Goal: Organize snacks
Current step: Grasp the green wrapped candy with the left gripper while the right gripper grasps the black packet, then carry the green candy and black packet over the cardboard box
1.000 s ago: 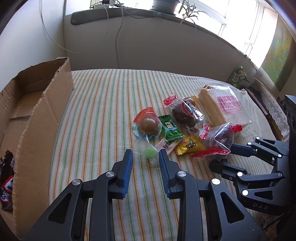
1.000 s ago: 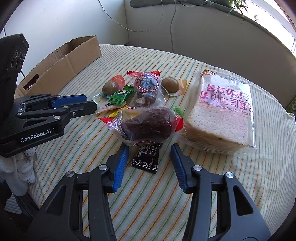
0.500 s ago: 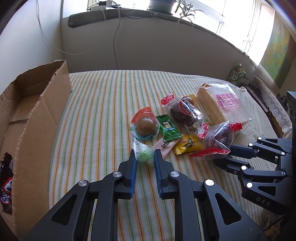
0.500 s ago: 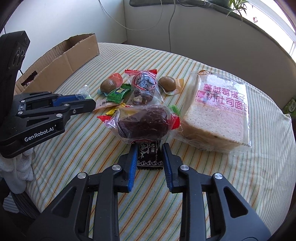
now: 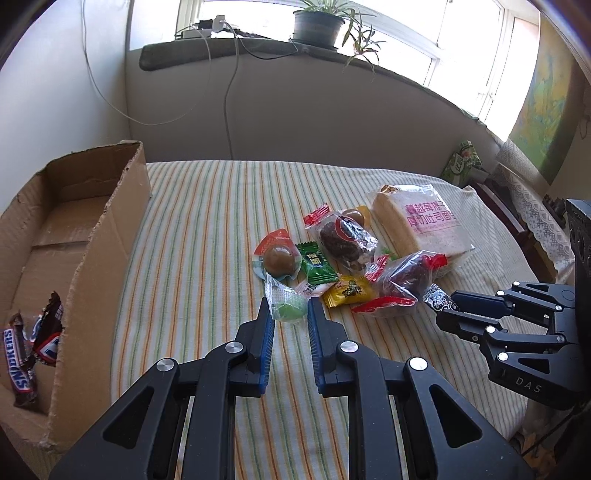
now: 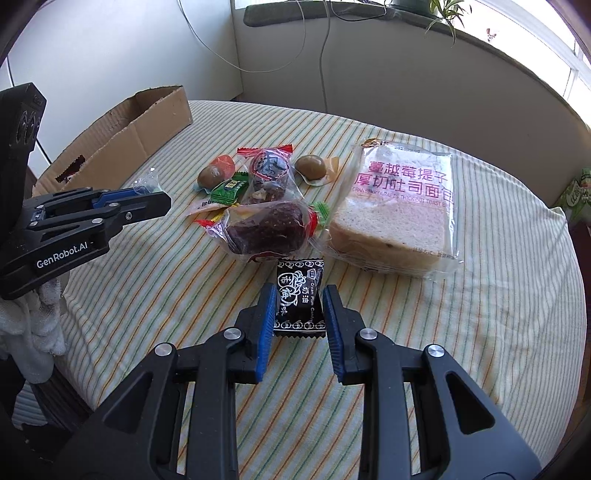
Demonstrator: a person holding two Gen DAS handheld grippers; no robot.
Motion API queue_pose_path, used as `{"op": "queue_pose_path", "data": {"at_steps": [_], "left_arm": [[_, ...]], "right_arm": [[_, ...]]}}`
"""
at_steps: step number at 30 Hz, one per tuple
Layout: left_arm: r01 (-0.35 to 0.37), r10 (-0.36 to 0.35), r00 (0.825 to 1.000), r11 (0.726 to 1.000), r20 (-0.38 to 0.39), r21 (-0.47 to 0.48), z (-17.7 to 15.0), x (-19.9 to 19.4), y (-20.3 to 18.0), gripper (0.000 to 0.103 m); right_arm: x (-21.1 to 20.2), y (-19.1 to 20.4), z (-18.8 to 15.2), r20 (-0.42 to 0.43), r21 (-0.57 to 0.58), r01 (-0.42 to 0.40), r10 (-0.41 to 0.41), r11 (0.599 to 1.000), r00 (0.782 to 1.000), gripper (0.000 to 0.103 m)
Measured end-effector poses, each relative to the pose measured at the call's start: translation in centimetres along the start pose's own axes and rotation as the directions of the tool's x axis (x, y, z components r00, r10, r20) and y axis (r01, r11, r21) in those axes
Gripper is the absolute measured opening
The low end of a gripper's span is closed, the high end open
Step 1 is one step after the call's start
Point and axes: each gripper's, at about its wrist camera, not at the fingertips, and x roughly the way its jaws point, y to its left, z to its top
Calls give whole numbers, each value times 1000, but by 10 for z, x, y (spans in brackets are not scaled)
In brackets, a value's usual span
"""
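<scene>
A small clear packet with a green jelly (image 5: pixel 286 308) inside sits clamped between the blue pads of the left gripper (image 5: pixel 289 314), at the near edge of the snack pile on the striped tablecloth (image 5: pixel 199 236). The right gripper (image 6: pixel 299 304) is clenched on a black candy packet (image 6: pixel 300 295) with white lettering, its pads pressing both long sides, just in front of a dark date cake in clear wrap with red ends (image 6: pixel 266 230). Behind that lies a second dark cake in a red-trimmed wrapper (image 6: pixel 267 175), with a green candy (image 6: pixel 229 190) and a yellow candy (image 5: pixel 349 291) tucked against the two cakes. Two brown eggs in clear packs flank the pile, one on its left (image 6: pixel 208 175) and one towards the bread (image 6: pixel 311 167). A bag of sliced toast bread (image 6: pixel 399 210) with pink printing lies to the right of the heap, touching the nearer cake's wrapper. Off to the left, at the table's edge, stands an open cardboard box (image 5: pixel 107 236), well apart from the pile, with chocolate bars (image 5: pixel 22 362) in brown wrappers lying in its near end. Beyond the table a potted plant (image 5: pixel 317 26) stands on the window ledge, with cables (image 5: pixel 229 92) hanging down the wall below it.
</scene>
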Motion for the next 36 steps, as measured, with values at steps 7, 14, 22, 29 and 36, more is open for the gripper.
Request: {"op": "queue_pose_path", "data": {"at_steps": [7,14,22,29,36], "left_arm": [[-1,1,999,1000,42,-11,2,-23,4,16],[-17,19,996,1000,88,-25,2,-48,17,16],[-59,67,990,996,127,-60,4,-67,43,16],[-101,116,983,989,145,-110,5,-78,75,16],[-140,163,975,979,154,-151,2,-86,104,16]], "right_arm": [[-17,5,4,37,-9,5,-4,1000,999,27],[-31,22,21,77,-43,-7,10,999,997,27],[-26,55,53,104,-98,-40,51,994,993,27],[-15,85,85,119,-142,-91,108,986,987,27],[4,116,118,118,-178,-154,176,972,977,27]]}}
